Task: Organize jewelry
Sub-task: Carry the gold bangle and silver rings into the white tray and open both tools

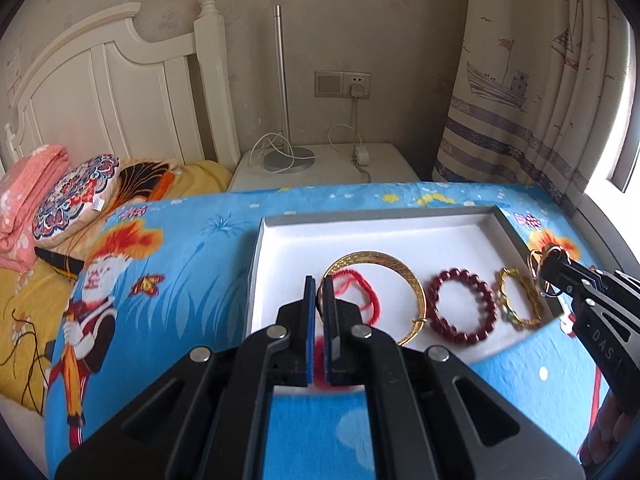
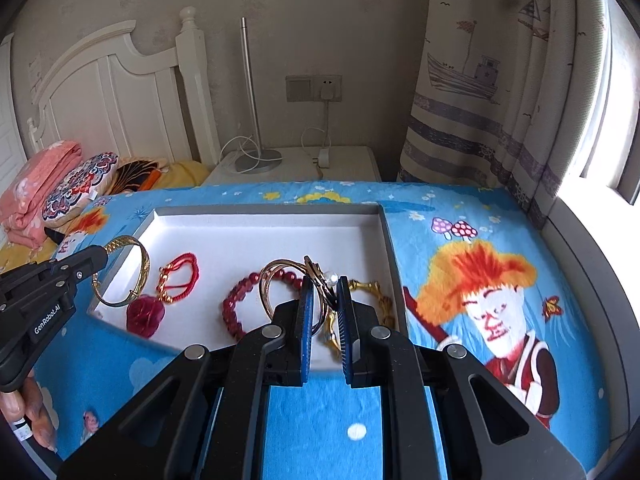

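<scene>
Headboard (image 1: 116, 92), lamp (image 1: 282, 92), curtain (image 1: 532, 80), nightstand (image 1: 328, 168)

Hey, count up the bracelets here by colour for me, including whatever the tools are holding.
Gold: 3 (wide bangle in the left tool, thin bangle in the right tool, chunky bracelet)
Red: 2 (bead bracelet, string bracelet)
Total: 5
</scene>
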